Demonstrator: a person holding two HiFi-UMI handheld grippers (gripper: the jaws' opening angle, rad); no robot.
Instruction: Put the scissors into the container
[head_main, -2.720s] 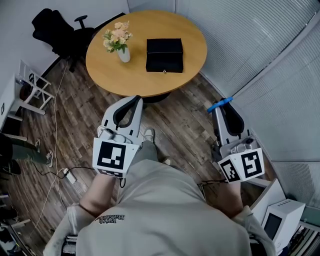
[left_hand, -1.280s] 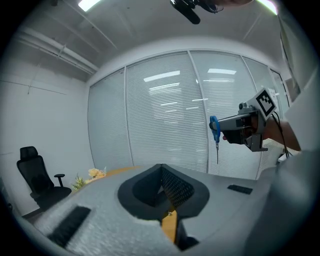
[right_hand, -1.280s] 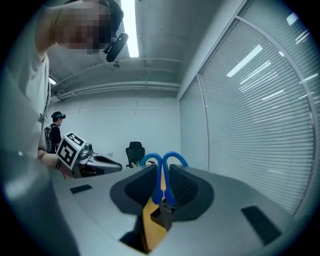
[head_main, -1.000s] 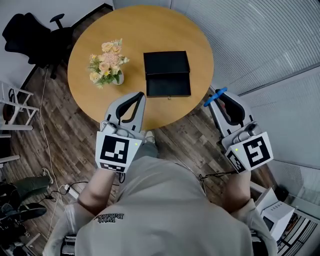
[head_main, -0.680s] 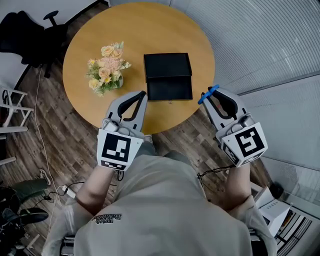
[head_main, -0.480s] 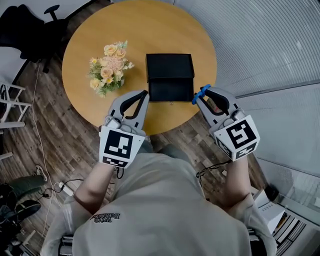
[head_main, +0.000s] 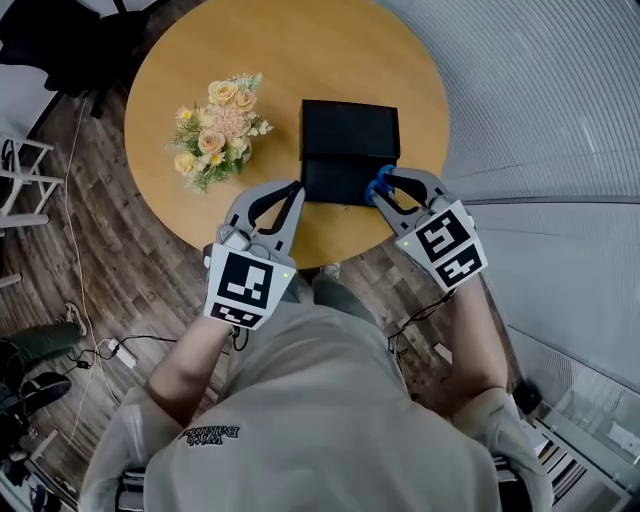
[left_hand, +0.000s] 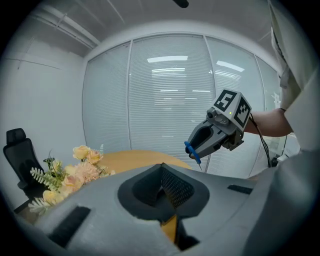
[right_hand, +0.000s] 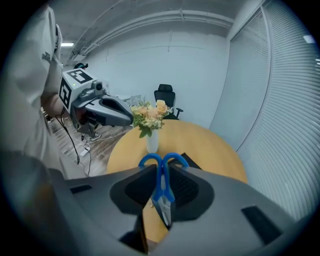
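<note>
Right gripper (head_main: 381, 190): your jaws pinch the scissors (right_hand: 161, 186), blue handles out front, blades pointing back.
Scissors: in the air at the near right corner of the container (head_main: 350, 130), not in it.
Left gripper (head_main: 285, 192): your jaws are pressed together on nothing, over the table (head_main: 200, 50) edge.
Flowers (head_main: 218, 125): left of the container.

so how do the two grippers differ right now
The right gripper is shut on the blue scissors; the left gripper is shut on nothing.
In the head view the right gripper's tip overlaps the black container's near right corner; the left gripper's tip sits just beside its near left corner.
Both point forward over the table and carry a marker cube.
</note>
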